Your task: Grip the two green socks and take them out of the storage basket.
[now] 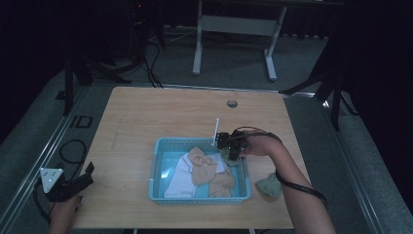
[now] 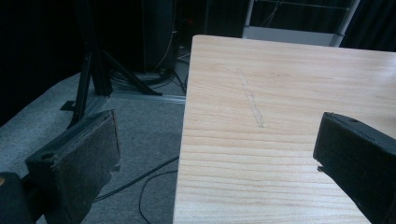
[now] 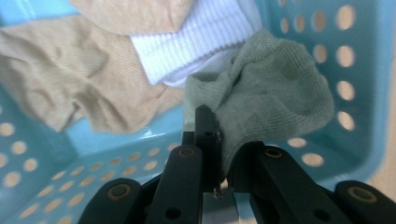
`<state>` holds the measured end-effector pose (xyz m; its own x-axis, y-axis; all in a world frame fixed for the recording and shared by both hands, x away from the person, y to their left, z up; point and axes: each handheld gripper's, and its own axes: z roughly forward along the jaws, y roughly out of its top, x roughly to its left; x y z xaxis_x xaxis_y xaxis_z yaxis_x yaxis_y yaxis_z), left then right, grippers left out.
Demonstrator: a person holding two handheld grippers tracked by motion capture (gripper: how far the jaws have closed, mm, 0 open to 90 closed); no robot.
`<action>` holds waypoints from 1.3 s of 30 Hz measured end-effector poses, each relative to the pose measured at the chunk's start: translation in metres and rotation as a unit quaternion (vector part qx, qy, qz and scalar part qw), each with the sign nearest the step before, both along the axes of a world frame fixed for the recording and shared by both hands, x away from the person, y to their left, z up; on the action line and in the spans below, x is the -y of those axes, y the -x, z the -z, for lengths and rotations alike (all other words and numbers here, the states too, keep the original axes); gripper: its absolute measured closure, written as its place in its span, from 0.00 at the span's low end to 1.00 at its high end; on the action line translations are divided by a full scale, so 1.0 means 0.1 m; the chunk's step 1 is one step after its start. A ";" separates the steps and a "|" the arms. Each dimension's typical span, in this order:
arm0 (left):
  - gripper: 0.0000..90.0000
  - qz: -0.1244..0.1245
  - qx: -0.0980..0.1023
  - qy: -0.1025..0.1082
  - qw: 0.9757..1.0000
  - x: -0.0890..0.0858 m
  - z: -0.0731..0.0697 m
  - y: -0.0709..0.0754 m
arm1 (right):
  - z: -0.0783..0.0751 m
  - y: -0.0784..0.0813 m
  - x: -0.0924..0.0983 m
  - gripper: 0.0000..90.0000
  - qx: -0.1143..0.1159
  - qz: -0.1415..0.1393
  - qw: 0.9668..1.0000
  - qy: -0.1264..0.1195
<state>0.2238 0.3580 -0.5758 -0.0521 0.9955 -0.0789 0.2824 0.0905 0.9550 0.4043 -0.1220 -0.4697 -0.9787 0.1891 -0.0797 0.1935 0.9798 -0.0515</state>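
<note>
Pale wood counter [image 1: 146, 112] first: on it we see a blue perforated basket [image 1: 160, 146] holding tan and white socks. At the basket's far right corner our right hand-held gripper [image 3: 219, 154] is clenched on a grey-green sock [image 3: 275, 88], which bunches just beyond the jaws, over the basket floor. A matching sock [image 1: 269, 186] lies outside, right of the basket. Our left hand-held gripper [image 2: 215, 158] rests released at the counter's near-left edge, well apart.
</note>
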 end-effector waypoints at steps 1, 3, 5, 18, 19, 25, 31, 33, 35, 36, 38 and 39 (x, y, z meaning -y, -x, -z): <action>0.01 0.000 0.001 0.000 1.000 0.00 0.00 0.00 | -0.04 0.01 0.00 0.94 0.002 -0.003 1.000 -0.004; 0.01 -0.001 0.000 0.000 1.000 0.00 0.00 0.00 | -0.12 0.02 -0.01 0.94 0.005 -0.004 1.000 -0.012; 0.01 -0.001 0.000 0.000 1.000 0.00 0.00 0.00 | -0.18 0.03 -0.02 0.94 0.010 -0.004 1.000 -0.017; 0.01 -0.001 0.000 0.001 1.000 0.00 0.00 0.00 | -0.55 0.15 -0.02 0.94 0.015 -0.016 0.999 -0.049; 0.01 -0.001 0.000 0.001 1.000 0.00 0.00 0.00 | -0.55 0.15 -0.02 0.94 0.015 -0.016 0.999 -0.049; 0.01 -0.001 0.001 0.001 1.000 0.00 0.00 0.00 | -0.65 0.16 0.10 0.94 0.021 -0.012 0.998 -0.055; 0.01 -0.001 0.000 0.000 1.000 0.00 0.00 0.00 | -0.75 0.18 0.32 0.94 0.030 0.006 0.998 -0.063; 0.01 -0.001 0.001 0.000 1.000 0.00 0.00 0.00 | -0.78 0.17 0.45 0.94 0.034 0.016 0.997 -0.063; 0.01 0.000 0.001 -0.001 1.000 0.00 0.00 0.00 | -0.78 0.16 0.54 0.94 0.035 0.025 0.997 -0.064; 0.01 0.000 0.001 -0.001 1.000 0.00 0.00 0.00 | -0.77 0.16 0.59 0.94 0.036 0.028 0.997 -0.066; 0.01 -0.001 0.001 -0.001 1.000 0.00 0.00 0.00 | -0.77 0.15 0.68 0.94 0.037 0.038 0.996 -0.068; 0.01 -0.001 0.001 -0.001 1.000 0.00 0.00 0.00 | -0.77 0.15 0.68 0.94 0.037 0.038 0.996 -0.068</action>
